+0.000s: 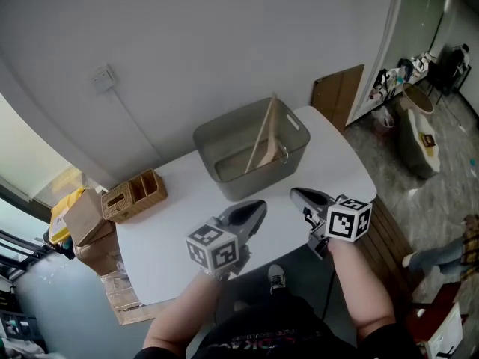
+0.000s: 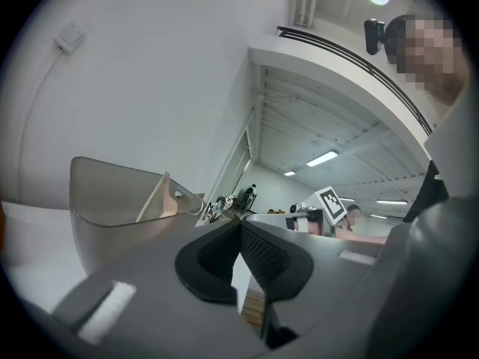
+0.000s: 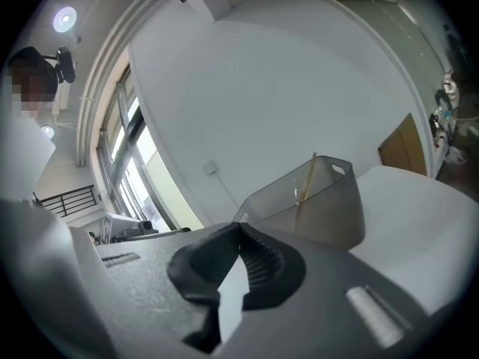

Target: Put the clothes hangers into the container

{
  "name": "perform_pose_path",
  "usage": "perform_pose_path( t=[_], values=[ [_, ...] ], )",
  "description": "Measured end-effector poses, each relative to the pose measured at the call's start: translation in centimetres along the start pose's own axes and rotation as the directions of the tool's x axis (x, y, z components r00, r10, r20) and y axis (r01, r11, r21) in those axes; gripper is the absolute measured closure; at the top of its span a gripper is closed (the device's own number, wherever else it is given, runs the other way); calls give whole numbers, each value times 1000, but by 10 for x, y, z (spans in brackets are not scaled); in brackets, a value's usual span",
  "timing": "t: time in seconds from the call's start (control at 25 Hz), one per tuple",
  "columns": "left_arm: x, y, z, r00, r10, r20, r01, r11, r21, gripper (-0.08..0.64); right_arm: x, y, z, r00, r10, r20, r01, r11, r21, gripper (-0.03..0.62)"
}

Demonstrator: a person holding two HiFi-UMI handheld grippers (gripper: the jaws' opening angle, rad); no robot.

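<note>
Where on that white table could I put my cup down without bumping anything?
Bare patches: the white table between the wicker box and the grey container, and the right end beyond the container. The front edge is crowded by the left hand-held gripper and right hand-held gripper, both shut.

Container (image 1: 258, 179) of smoky translucent plastic, hanger (image 1: 263, 142) of pale wood, surface (image 1: 168, 226) smooth matt white, basket (image 1: 137, 195) woven wicker.

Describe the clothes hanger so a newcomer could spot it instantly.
On the white table, find the grey translucent container near the far edge. The hanger leans inside it, its top poking above the rim. It is slim pale wood, unlike the squat woven box at the table's left.
</note>
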State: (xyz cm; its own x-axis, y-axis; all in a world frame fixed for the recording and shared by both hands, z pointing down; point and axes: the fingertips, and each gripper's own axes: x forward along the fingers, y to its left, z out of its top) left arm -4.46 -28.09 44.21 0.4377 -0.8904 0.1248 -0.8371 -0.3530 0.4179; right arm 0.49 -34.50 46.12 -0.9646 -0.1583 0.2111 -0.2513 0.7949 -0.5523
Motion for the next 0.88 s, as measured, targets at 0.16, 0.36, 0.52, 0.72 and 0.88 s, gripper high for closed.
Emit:
perform_pose_path(
  t=[0.16,0.36,0.52,0.72,0.88],
  values=[
    [-21,-13,-9,1000,-19,0,19,1000,-7,560,-9,38,-22,1000,8,0,-8,1000,-19,589],
    [-50,-32,-25,999,-35,-2,35,999,-17,560,-21,82,-49,1000,20,5,-20,999,-41,589],
    [-73,-43,-40,999,-37,-11,37,999,-22,560,-28,110,-69,999,34,3,-34,998,-43,589],
    [-101,-57,-61,999,-41,-29,40,999,-34,560,-33,136,-103,999,47,-17,-47,998,-30,589],
    [-119,-61,-78,998,-43,-49,41,998,-45,560,-35,152,-127,998,52,-34,-53,998,-20,589]
  ],
)
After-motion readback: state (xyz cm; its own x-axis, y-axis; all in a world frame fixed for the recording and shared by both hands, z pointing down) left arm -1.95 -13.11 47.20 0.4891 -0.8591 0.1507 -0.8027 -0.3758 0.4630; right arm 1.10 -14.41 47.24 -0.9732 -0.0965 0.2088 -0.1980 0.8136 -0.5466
